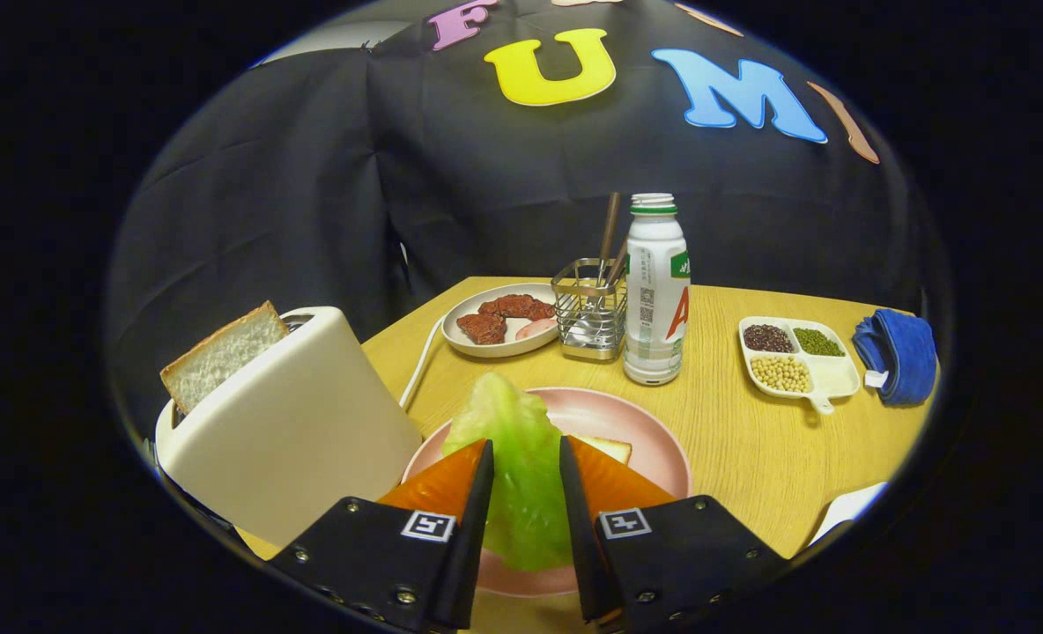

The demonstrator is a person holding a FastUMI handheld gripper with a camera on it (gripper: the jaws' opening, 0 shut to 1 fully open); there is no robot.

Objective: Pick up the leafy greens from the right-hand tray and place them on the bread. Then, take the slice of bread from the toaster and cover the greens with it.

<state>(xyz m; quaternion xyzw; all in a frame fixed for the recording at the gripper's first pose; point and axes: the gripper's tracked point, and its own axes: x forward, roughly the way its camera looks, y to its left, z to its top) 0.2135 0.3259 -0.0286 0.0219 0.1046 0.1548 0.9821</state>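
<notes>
My tongs (526, 453) grip a pale green lettuce leaf (521, 467), both orange fingers (447, 480) pressed against its sides, the leaf standing up between them and hanging over the pink plate (654, 440) just ahead. On that plate, right of the leaf and partly hidden behind my right finger, lies a slice of bread (608, 447) with only one corner showing.

To the left, close beside the plate, stands a cream toaster (297, 423) with a second slice of bread (222, 352) sticking up out of its slot; its white cord (423, 361) trails away across the wooden table (750, 440).

Farther back, a grey dish (469, 339) holds dark red pieces of meat (504, 317) and one pinkish piece at its right side. Just right of it, a wire holder (588, 317) carries brown sticks, perhaps chopsticks, and what looks like a spoon. Touching or nearly touching the holder on its right stands a white bottle (655, 291) with a green-ringed cap.

Over on the right, a white divided tray (830, 374) with a small handle holds dark grains in its far left section, green beans in its far right section and pale yellow beans in its near left section. A folded blue cloth (898, 352) lies just right of the tray, at the table's edge.
</notes>
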